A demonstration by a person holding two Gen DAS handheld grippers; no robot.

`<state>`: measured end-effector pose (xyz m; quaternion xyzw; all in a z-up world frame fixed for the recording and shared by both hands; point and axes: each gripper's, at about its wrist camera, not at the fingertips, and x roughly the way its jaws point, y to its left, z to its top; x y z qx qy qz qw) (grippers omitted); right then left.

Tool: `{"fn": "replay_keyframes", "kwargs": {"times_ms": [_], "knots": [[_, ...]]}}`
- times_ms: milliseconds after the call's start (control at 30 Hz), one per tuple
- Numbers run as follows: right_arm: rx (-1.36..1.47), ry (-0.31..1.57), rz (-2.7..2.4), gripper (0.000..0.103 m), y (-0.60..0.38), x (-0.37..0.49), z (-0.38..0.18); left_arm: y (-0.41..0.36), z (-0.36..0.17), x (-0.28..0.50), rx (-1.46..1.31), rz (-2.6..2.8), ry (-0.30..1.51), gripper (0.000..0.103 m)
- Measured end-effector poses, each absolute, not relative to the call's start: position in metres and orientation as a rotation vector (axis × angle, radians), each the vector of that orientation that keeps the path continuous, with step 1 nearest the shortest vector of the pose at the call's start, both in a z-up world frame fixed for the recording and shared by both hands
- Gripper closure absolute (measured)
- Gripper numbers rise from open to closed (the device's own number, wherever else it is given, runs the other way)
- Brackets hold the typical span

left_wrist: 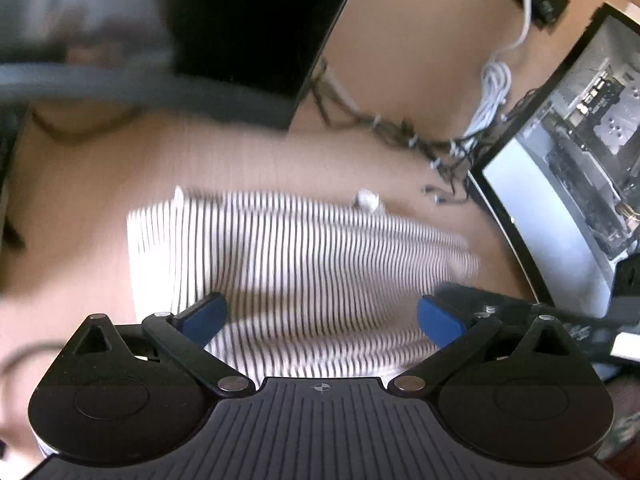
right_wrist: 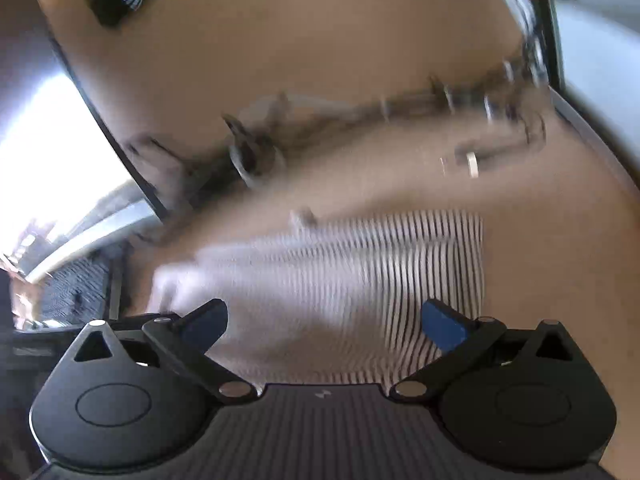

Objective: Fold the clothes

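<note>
A white garment with thin black stripes (left_wrist: 296,256) lies folded flat on a light wooden table (left_wrist: 80,208). It also shows in the right wrist view (right_wrist: 360,272), blurred by motion. My left gripper (left_wrist: 322,320) is open, its blue-padded fingers spread wide just above the near edge of the garment, holding nothing. My right gripper (right_wrist: 324,324) is open too, hovering over the garment's near part, empty. A small white tag (left_wrist: 366,200) sits at the garment's far edge.
A dark monitor (left_wrist: 256,32) stands at the back left. A bundle of dark cables (left_wrist: 400,136) and a white cord (left_wrist: 496,92) lie behind the garment. An open computer case (left_wrist: 568,160) stands at the right. The cables (right_wrist: 360,120) show in the right view.
</note>
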<state>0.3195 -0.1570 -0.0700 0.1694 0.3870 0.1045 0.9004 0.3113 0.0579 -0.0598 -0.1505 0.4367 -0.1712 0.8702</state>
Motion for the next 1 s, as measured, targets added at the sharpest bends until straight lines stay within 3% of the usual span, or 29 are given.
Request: {"fn": "replay_keyframes", "kwargs": {"times_ms": [500, 600, 733, 867, 1000], "knots": [[0.297, 0.773, 0.256, 0.001, -0.173, 0.314, -0.055, 0.068, -0.044, 0.304, -0.353, -0.363, 0.876, 0.0], [0.205, 0.701, 0.223, 0.01, -0.174, 0.308, -0.037, 0.067, -0.031, 0.306, -0.309, -0.357, 0.812, 0.0], [0.155, 0.718, 0.222, 0.04, -0.169, 0.322, -0.041, 0.068, -0.05, 0.326, -0.278, -0.271, 0.878, 0.0], [0.08, 0.799, 0.234, 0.04, -0.16, 0.332, -0.067, 0.069, -0.054, 0.33, -0.241, -0.186, 0.919, 0.0], [0.035, 0.759, 0.282, 0.047, -0.153, 0.341, -0.047, 0.069, -0.042, 0.316, -0.143, -0.102, 0.903, 0.0]]}}
